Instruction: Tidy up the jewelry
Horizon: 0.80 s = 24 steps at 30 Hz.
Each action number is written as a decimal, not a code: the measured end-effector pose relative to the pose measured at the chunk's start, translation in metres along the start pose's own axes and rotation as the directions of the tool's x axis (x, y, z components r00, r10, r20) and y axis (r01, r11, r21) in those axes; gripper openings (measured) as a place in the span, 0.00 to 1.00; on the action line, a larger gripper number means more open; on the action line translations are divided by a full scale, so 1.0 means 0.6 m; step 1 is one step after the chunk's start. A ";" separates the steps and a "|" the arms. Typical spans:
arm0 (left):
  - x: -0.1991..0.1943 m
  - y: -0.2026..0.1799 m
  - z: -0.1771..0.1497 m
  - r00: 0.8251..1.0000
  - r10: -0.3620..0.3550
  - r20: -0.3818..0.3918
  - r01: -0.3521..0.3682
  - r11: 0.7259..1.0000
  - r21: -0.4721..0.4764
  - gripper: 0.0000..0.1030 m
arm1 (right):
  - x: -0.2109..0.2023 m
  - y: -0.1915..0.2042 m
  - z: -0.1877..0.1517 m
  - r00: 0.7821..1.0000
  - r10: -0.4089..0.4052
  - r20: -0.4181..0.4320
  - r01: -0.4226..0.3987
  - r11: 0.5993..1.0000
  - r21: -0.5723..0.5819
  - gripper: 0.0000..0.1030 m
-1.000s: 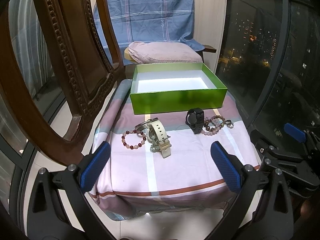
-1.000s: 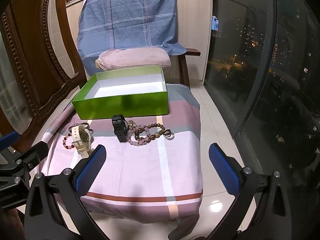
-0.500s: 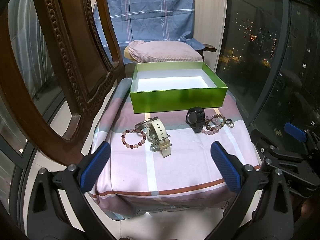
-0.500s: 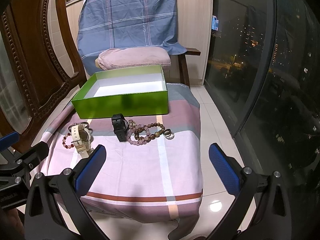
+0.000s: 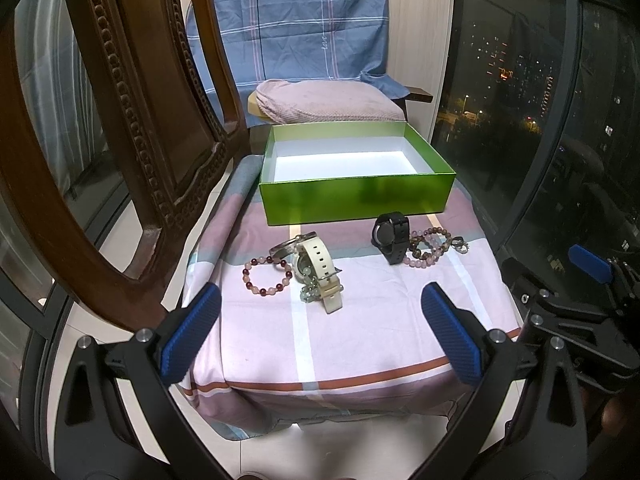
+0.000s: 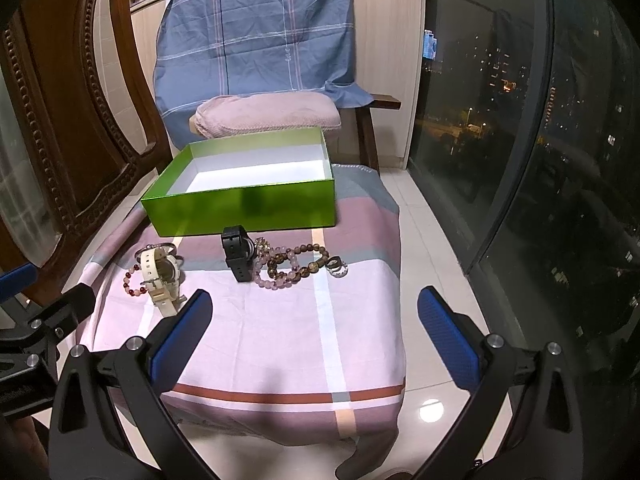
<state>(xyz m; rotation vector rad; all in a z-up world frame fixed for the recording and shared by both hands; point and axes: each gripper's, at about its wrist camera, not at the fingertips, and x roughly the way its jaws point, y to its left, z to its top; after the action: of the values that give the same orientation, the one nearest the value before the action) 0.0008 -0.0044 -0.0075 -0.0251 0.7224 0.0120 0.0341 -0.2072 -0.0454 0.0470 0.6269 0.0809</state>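
Nothing's packed yet: your green box (image 5: 356, 196) sits empty, with the cream watch (image 5: 320, 270), black watch (image 5: 390, 238) and bead bracelets (image 6: 290, 266) just in front. Left gripper (image 5: 320, 332) and right gripper (image 6: 316, 334) both spread wide, holding nothing.

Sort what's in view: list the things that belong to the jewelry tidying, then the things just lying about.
For the job: open green cardboard box, cream strap watch, black strap watch, pink and red bead bracelet, brown and pink bead bracelets, small silver rings.

Just there: carved wooden chair, pink cushion, blue plaid sheet.
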 end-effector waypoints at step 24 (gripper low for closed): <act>0.021 0.002 -0.003 1.000 -0.003 -0.022 0.003 1.000 0.003 0.96 | 0.010 0.004 -0.004 1.000 0.001 -0.015 -0.001 1.000 -0.008 0.97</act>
<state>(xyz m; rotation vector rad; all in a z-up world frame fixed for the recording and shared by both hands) 0.0091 -0.0029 -0.0172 -0.0240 0.7446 0.0077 0.0376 -0.2045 -0.0507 0.0394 0.6414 0.0847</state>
